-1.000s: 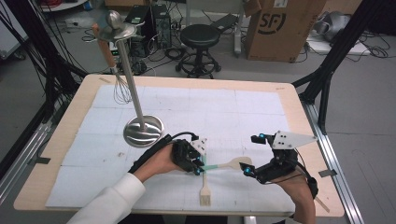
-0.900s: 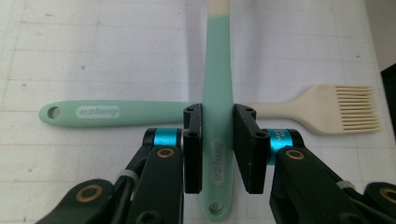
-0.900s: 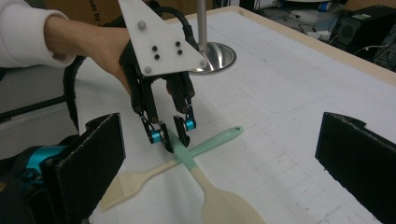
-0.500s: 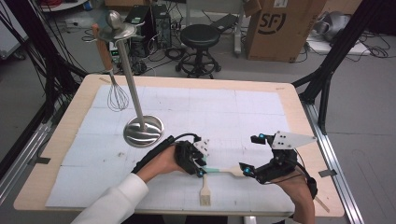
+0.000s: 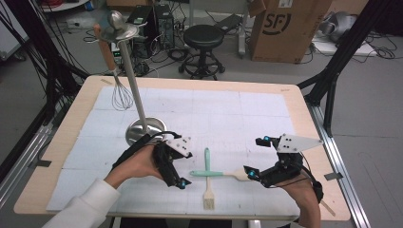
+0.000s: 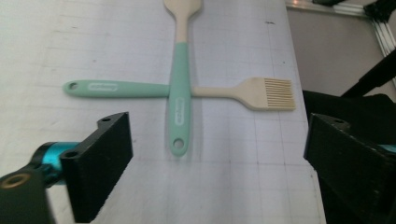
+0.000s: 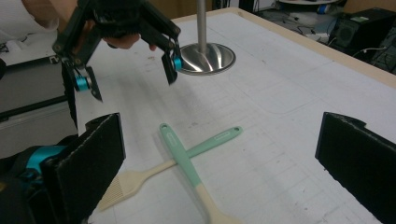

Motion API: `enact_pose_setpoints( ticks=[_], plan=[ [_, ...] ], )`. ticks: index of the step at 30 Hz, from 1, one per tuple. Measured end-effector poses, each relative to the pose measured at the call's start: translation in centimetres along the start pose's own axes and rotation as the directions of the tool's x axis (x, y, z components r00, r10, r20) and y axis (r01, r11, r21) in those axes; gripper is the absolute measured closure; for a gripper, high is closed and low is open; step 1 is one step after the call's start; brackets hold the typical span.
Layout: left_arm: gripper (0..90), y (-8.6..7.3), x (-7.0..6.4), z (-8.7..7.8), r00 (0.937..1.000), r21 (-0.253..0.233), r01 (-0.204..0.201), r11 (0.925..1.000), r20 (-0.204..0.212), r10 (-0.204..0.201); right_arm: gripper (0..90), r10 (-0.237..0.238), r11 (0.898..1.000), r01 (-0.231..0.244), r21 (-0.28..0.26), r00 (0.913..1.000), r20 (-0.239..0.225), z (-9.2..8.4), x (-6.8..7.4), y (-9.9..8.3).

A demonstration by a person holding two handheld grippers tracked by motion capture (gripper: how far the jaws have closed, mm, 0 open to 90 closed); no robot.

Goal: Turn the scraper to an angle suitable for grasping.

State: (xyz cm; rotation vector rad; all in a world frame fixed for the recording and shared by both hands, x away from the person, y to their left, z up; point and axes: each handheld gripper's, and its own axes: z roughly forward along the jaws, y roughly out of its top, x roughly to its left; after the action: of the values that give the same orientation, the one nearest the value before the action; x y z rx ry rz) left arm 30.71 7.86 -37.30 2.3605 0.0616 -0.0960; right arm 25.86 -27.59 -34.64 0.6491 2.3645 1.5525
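A teal-handled spatula (image 5: 215,174) lies crosswise on top of a teal-handled pastry brush (image 5: 207,183) near the table's front edge. The left gripper view shows the spatula (image 6: 180,105) over the brush (image 6: 252,92) just ahead of my jaws. My left gripper (image 5: 178,171) hovers left of the spatula's handle end; its jaws have just been opening and hold nothing (image 6: 217,135). My right gripper (image 5: 255,157) stands open by the spatula's cream head, with both tools (image 7: 180,156) lying ahead of its wide jaws (image 7: 222,140). The left gripper (image 7: 128,77) also shows there, open above the mat.
A steel stand (image 5: 145,129) with a round base rises behind my left hand, and a whisk (image 5: 122,97) and a ladle hang from its top. A white mat (image 5: 228,114) covers the wooden table. A stool, a cardboard box and cables lie beyond the far edge.
My left gripper has opened, let go of the spatula's teal handle, and drawn back to the left and upward. The spatula now rests on the brush. The right gripper has not moved.
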Motion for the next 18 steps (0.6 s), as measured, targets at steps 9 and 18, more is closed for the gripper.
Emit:
enact_pose_setpoints(
  ticks=[9,18],
  plan=[
    [1.7,-2.9,-0.9,-4.5,0.9982,-0.133,0.013,0.9911,-0.056,-0.021,0.0,0.009,1.0,-0.009,0.012,1.0,-0.004,0.5,-0.1,-0.1],
    [1.7,-6.5,-1.4,-8.5,0.9901,-0.213,-0.005,0.977,-0.138,-0.025,0.0,0.018,1.0,-0.018,0.015,0.9998,0.002,0.8,-0.3,-0.4]
  ],
)
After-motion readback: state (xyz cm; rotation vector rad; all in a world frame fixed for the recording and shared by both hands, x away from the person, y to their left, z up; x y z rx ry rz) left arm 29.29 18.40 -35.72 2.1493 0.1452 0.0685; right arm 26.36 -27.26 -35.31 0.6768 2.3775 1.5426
